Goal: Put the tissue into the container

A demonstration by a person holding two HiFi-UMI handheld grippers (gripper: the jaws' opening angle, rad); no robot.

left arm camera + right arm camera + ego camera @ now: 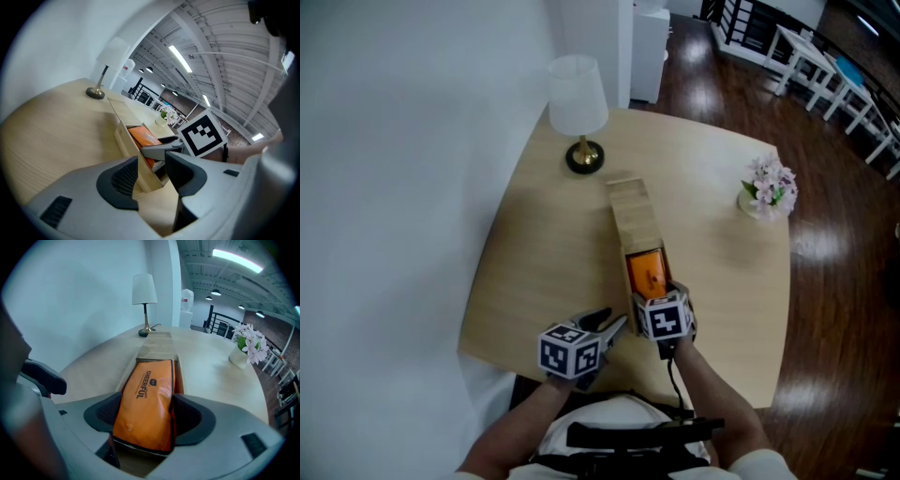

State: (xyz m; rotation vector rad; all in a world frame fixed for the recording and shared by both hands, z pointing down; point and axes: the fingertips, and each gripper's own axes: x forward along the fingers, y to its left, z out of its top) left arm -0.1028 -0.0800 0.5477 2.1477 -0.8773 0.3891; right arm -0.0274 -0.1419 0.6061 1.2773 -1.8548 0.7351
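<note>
Right gripper (146, 420) is squeezing the soft orange plastic-wrapped tissue pack (647, 272) by its long sides, inside the long pale wooden container (630, 211) (prob. light, squashy, film slippery); left gripper (151, 174) is hovering open, empty.

My grey two-jaw left gripper (612, 326) sits low, jaws apart on nothing, and just beside it my grey right gripper (146, 417) clamps wide on the orange plastic tissue pack (147, 394).
</note>
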